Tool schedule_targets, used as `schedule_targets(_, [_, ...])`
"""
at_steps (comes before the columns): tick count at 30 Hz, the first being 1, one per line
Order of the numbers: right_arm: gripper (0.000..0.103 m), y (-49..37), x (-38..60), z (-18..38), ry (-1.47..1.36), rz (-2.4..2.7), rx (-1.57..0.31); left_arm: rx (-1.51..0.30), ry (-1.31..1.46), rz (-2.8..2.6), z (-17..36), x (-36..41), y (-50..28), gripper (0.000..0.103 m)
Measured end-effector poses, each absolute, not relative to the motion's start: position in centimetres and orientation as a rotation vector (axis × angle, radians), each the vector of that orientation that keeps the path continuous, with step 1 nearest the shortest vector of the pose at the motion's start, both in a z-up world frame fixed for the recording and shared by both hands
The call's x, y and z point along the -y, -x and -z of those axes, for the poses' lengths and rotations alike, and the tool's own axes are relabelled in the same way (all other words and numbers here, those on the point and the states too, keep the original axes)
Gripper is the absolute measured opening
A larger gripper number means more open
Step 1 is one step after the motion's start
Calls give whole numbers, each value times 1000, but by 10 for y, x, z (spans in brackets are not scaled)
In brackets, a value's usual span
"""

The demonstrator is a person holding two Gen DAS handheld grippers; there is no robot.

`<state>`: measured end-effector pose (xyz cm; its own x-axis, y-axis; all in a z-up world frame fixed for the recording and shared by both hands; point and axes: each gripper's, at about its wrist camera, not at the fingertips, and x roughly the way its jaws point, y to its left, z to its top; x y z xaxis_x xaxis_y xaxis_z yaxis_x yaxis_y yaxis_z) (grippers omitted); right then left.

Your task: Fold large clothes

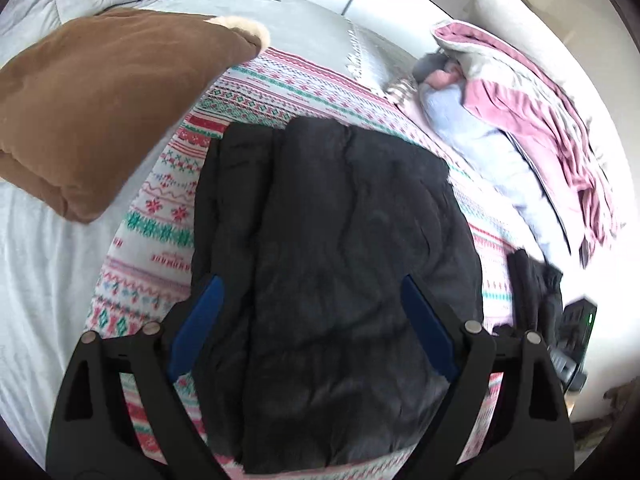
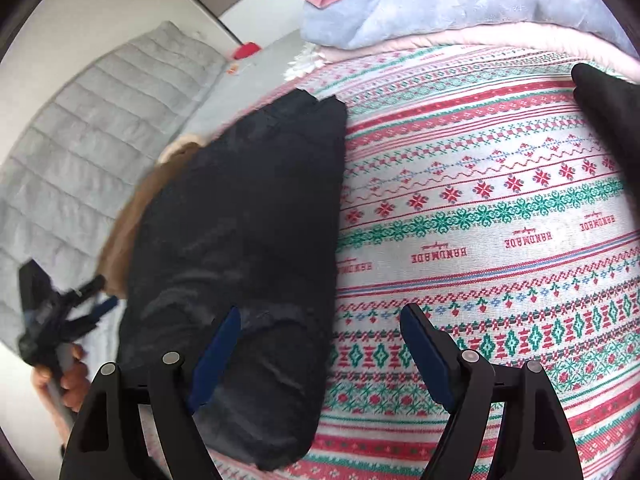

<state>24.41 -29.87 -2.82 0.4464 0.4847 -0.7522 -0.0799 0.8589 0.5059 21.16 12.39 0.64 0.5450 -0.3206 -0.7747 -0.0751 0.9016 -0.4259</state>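
A patterned bedspread [image 2: 500, 216] is covering the bed beneath me. The folded black coat [image 1: 332, 272] is lying directly ahead of my left hand-held gripper [image 1: 312, 320], whose fingers are spread, grasping nothing. My right hand-held gripper [image 2: 320, 352] is gaping too, straddling the coat's edge.

The left gripper [image 1: 312, 292] is held with its jaws spread wide, nothing clamped between the blue pads [image 1: 426, 322]. The right gripper [image 2: 320, 320] is likewise held wide apart and empty. In the right wrist view, the left gripper is seen blurred at far left, gripped by a hand [image 2: 66, 380].
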Motion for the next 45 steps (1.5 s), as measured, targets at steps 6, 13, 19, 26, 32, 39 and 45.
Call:
schedule_targets(6, [83,-237,316,33,-541,-388,-1066,-1029,461,180,8,-129,-187,90])
schedule_targets(13, [83,-242,296,41,-598,-446,-1106,-1091,516,172,33,-133,-182,90])
schedule_targets(19, [83,-245,289,52,-621,-451,-1131,-1116,484,162,48,-124,-183,92])
schedule_targets(26, [83,-247,278,62,-627,-468,-1154,-1110,468,160,54,-119,-183,96])
schedule_targets(32, [83,-252,270,74,-694,-494,-1169,-1111,459,161,59,-117,-182,98])
schedule_targets(39, [83,-262,266,84,-758,-498,-1170,-1112,467,184,64,-120,-180,98])
schedule_targets(45, [84,-274,265,92,-840,-512,-1158,-1121,507,221,66,-121,-176,98])
